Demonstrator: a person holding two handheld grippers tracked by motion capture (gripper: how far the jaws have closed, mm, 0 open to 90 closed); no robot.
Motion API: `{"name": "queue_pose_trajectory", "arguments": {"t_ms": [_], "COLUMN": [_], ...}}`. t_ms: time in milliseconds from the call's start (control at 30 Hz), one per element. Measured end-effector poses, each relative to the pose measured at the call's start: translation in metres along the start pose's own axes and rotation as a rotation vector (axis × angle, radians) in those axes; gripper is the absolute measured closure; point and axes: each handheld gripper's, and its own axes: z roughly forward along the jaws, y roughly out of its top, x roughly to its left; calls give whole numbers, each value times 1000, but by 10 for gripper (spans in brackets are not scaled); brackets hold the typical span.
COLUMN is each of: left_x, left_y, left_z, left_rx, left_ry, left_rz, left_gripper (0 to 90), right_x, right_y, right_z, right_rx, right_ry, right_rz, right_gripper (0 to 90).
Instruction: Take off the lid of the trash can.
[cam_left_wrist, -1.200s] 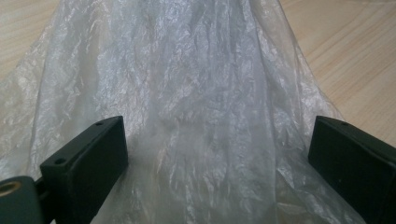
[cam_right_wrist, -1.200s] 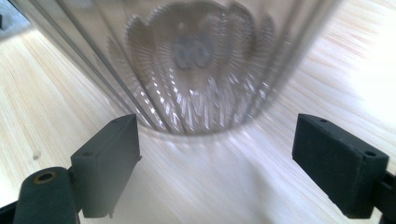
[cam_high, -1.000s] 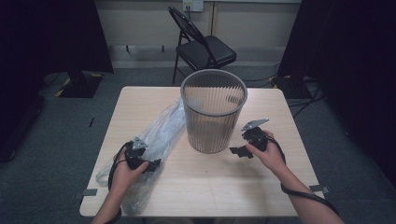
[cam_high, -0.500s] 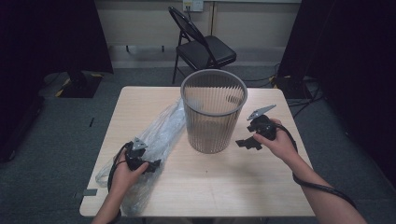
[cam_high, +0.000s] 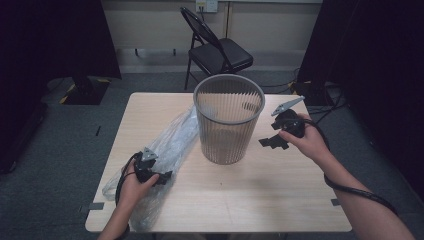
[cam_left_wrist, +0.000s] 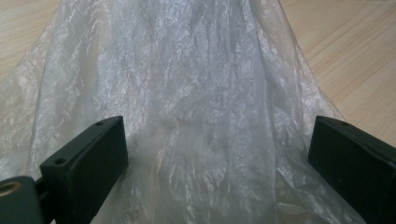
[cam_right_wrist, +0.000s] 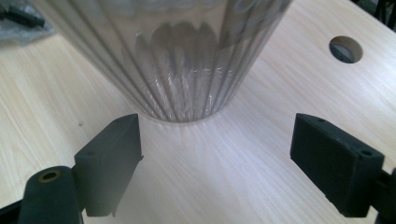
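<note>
A grey ribbed wastebasket (cam_high: 228, 118) stands upright in the middle of the wooden table (cam_high: 280, 190); its lower wall (cam_right_wrist: 182, 60) looms close in the right gripper view. A clear plastic bag (cam_high: 165, 150) lies crumpled along the table's left side and spreads out under the left gripper view as the bag (cam_left_wrist: 187, 93). My left gripper (cam_high: 159, 176) rests over the bag's near part, jaws wide open with the bag between and below them (cam_left_wrist: 215, 154). My right gripper (cam_high: 272, 142) hovers to the right of the basket, open and empty (cam_right_wrist: 215, 144).
A black folding chair (cam_high: 220, 52) stands behind the table. A round hole (cam_right_wrist: 345, 49) pierces the tabletop past the basket. Cables trail from both grippers, and dark curtains flank the room.
My right gripper has moved up and away from the near edge, rising beside the basket's right side. The left gripper has stayed on the bag.
</note>
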Motion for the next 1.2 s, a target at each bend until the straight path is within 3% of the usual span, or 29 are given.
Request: {"name": "queue_pose_trajectory", "arguments": {"t_ms": [700, 1200], "left_x": [0, 0], "left_y": [0, 0], "left_z": [0, 0], "left_rx": [2, 2], "left_ry": [-1, -1], "left_rz": [0, 1], "left_gripper": [40, 39], "right_x": [-12, -21], "right_y": [37, 62], "right_z": [-32, -58], "right_rx": [40, 55], "right_ry": [5, 34], "right_rz": [38, 131], "right_gripper": [169, 163]}}
